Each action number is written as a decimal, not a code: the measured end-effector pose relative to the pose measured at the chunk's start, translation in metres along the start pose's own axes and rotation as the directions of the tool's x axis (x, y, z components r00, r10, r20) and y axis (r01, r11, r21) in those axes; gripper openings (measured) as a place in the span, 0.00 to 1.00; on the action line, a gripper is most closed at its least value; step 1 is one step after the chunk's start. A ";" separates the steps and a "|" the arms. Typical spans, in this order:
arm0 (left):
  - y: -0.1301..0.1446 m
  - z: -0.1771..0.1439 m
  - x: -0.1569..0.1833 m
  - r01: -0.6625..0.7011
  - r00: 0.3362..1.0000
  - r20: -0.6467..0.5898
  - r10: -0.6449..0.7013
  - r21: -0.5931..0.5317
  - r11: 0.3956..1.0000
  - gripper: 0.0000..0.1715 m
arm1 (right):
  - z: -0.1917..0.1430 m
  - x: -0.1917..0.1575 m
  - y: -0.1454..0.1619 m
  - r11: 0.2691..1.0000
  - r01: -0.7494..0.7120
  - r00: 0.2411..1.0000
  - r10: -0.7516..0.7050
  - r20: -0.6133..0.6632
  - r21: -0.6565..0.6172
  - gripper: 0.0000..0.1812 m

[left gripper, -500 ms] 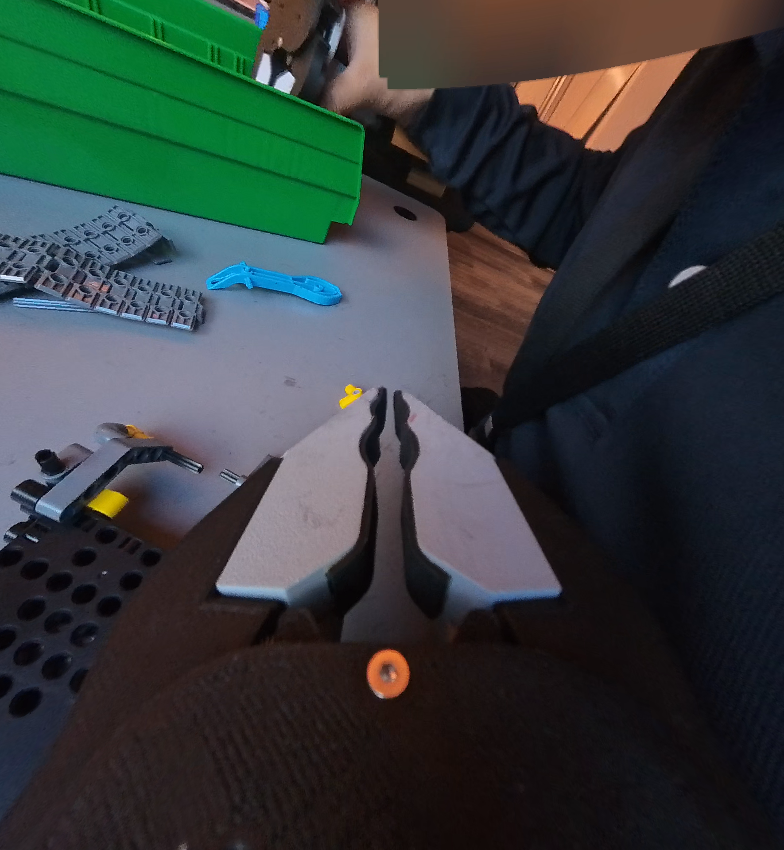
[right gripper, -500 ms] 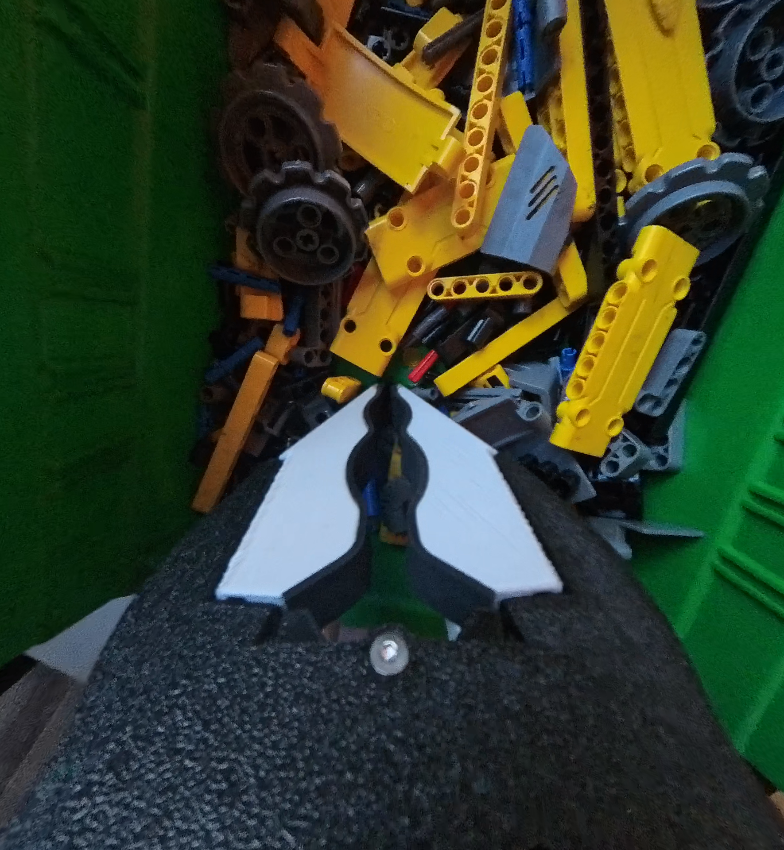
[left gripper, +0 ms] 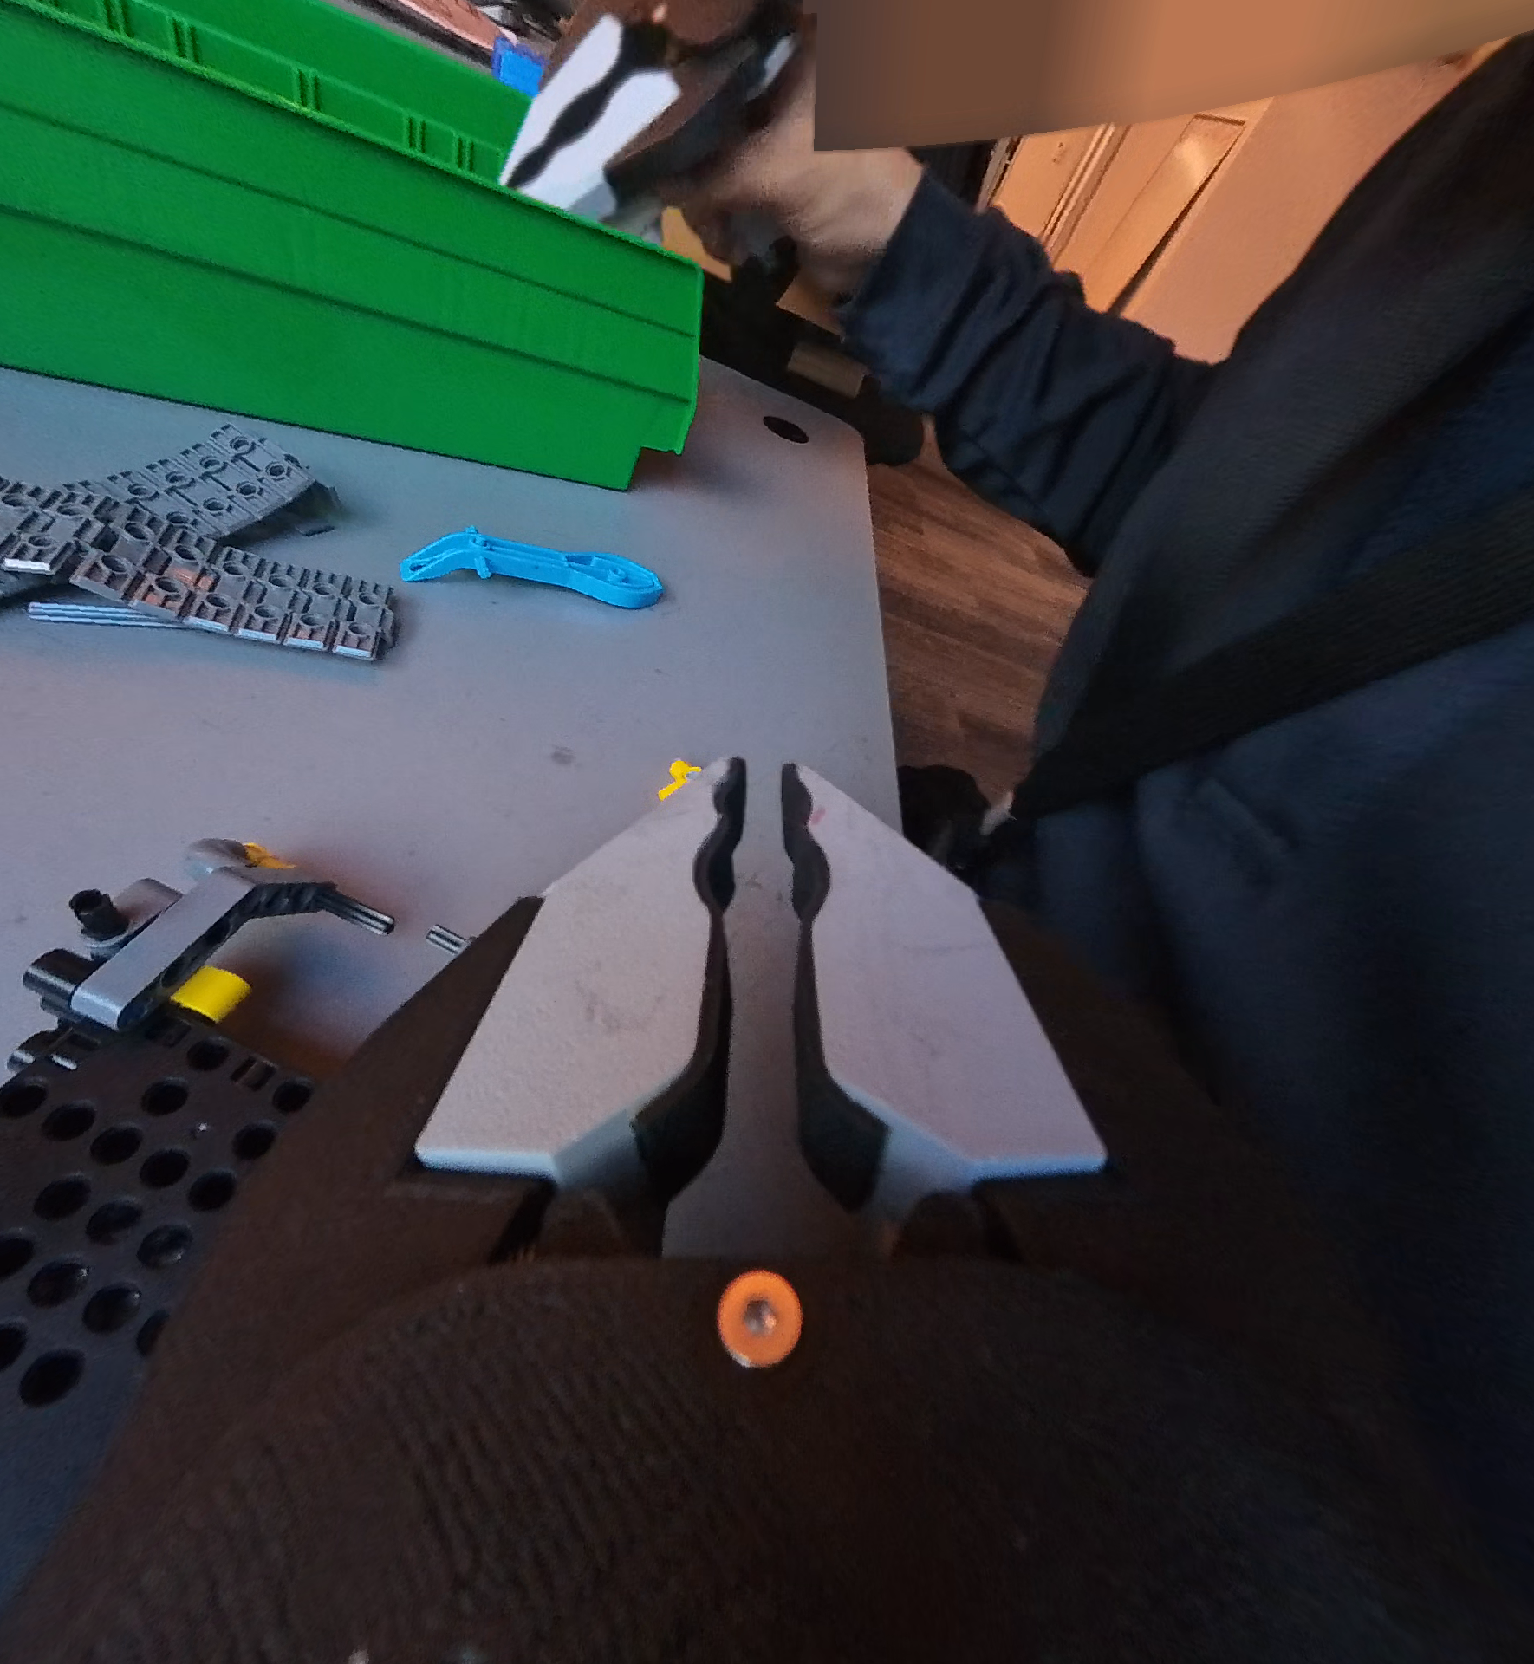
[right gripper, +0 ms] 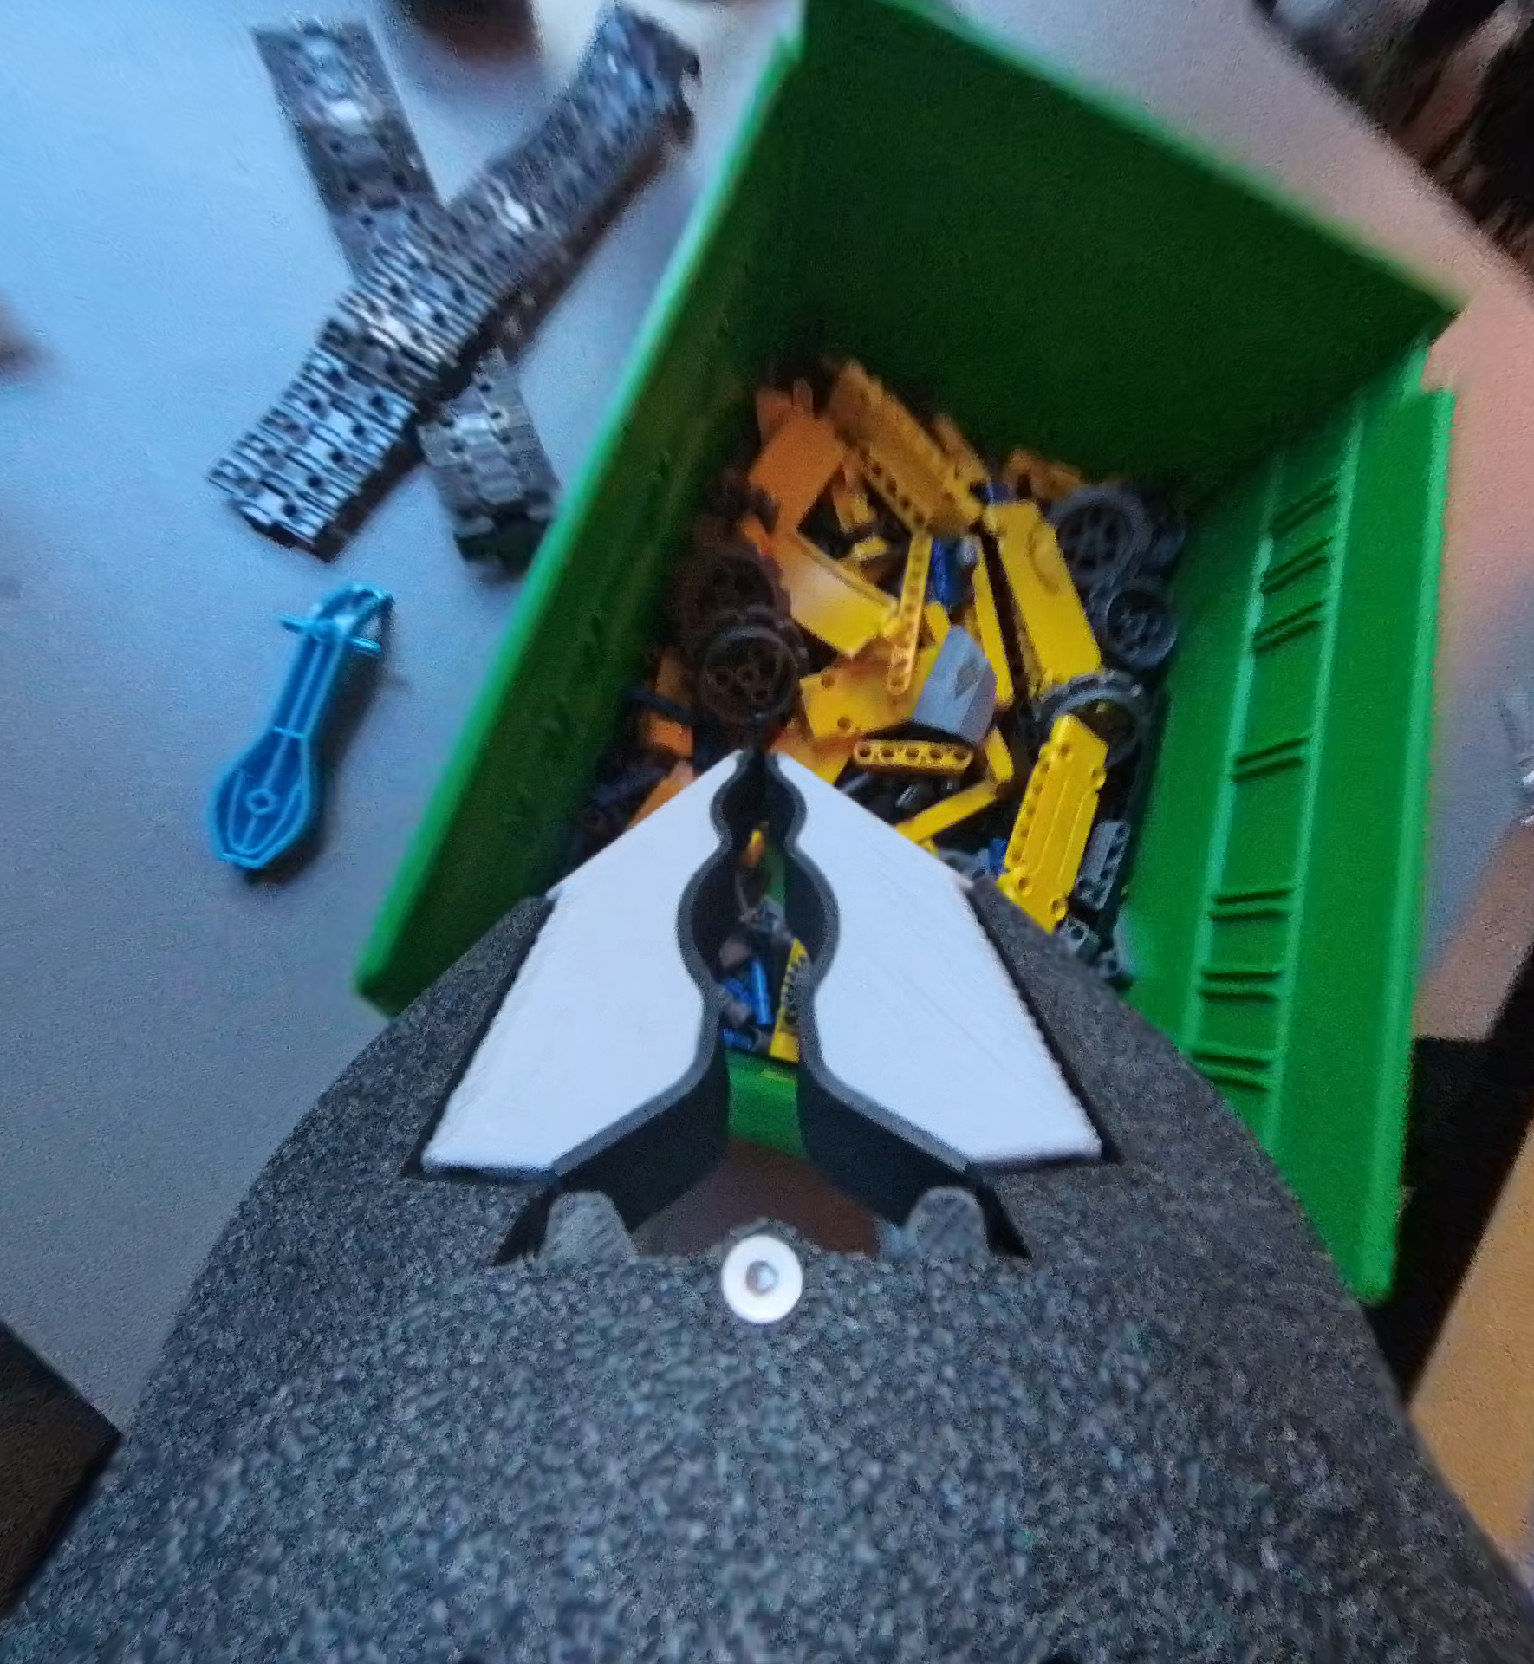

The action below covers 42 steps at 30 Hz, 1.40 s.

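Both grippers empty-handed by the green bin.

My right gripper hangs over the bin's near end above the heap of yellow and grey building pieces, fingers touching at the tips, nothing visibly gripped. My left gripper rests low over the counter, well short of the bin, fingers a narrow slit apart and empty; a blue tool lies just beside the bin's long wall.
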<state>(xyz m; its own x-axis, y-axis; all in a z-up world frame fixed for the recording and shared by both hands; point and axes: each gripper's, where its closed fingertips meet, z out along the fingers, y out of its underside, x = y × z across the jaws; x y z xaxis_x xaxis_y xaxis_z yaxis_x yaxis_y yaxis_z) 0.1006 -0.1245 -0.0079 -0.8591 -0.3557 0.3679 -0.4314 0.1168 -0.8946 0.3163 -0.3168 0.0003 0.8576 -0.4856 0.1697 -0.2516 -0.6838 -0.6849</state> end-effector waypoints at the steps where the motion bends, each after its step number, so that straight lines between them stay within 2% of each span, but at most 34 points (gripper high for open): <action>1: 0.001 0.001 0.000 -0.008 1.000 0.004 0.008 -0.006 1.000 0.04 | -0.010 -0.005 -0.012 0.997 0.057 0.998 -0.055 -0.033 0.055 0.00; 5: 0.001 0.006 0.003 -0.057 0.998 0.025 0.058 -0.040 0.998 0.06 | -0.053 -0.049 -0.057 0.923 0.284 0.956 -0.254 -0.144 0.261 0.00; 7: -0.010 0.009 0.007 -0.075 0.997 0.028 0.076 -0.032 0.997 0.05 | -0.064 -0.084 -0.070 0.879 0.340 0.940 -0.314 -0.133 0.333 0.00; 10: -0.027 0.017 0.013 -0.144 0.989 0.010 0.145 -0.062 0.988 0.03 | -0.058 -0.131 -0.076 0.865 0.348 0.935 -0.350 -0.062 0.363 0.00; 14: -0.047 0.033 0.013 -0.293 0.956 -0.039 0.290 -0.142 0.946 0.02 | -0.036 -0.199 -0.074 0.878 0.273 0.924 -0.353 0.146 0.393 0.00; 17: -0.047 0.041 0.004 -0.373 0.928 -0.075 0.365 -0.227 0.900 0.01 | -0.021 -0.226 -0.069 0.892 0.273 0.912 -0.359 0.197 0.359 0.00; 20: -0.031 0.038 0.009 -0.385 0.920 -0.191 0.341 -0.298 0.873 0.00 | -0.013 -0.239 -0.063 0.905 0.276 0.904 -0.359 0.234 0.323 0.00; 23: -0.021 0.030 0.001 -0.392 0.919 -0.190 0.346 -0.350 0.851 0.02 | -0.009 -0.245 -0.059 0.912 0.284 0.896 -0.363 0.258 0.297 0.00; 27: -0.024 0.025 0.004 -0.409 0.910 -0.223 0.350 -0.341 0.846 0.01 | -0.004 -0.249 -0.059 0.916 0.293 0.886 -0.368 0.283 0.273 0.00; 32: -0.017 0.033 0.005 -0.419 0.903 -0.267 0.336 -0.377 0.826 0.01 | 0.003 -0.248 -0.052 0.921 0.308 0.875 -0.372 0.310 0.238 0.00; 42: -0.008 0.046 0.000 -0.385 0.914 -0.284 0.289 -0.385 0.839 0.00 | 0.013 -0.246 -0.039 0.936 0.268 0.876 -0.335 0.347 0.227 0.00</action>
<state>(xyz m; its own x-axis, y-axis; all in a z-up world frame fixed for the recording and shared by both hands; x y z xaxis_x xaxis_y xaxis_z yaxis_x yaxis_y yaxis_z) 0.1166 -0.1678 -0.0125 -0.9883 -0.0284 0.1500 -0.1375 0.5920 -0.7941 0.1210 -0.1637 -0.0233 0.9912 -0.0072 0.1321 0.0961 -0.6471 -0.7564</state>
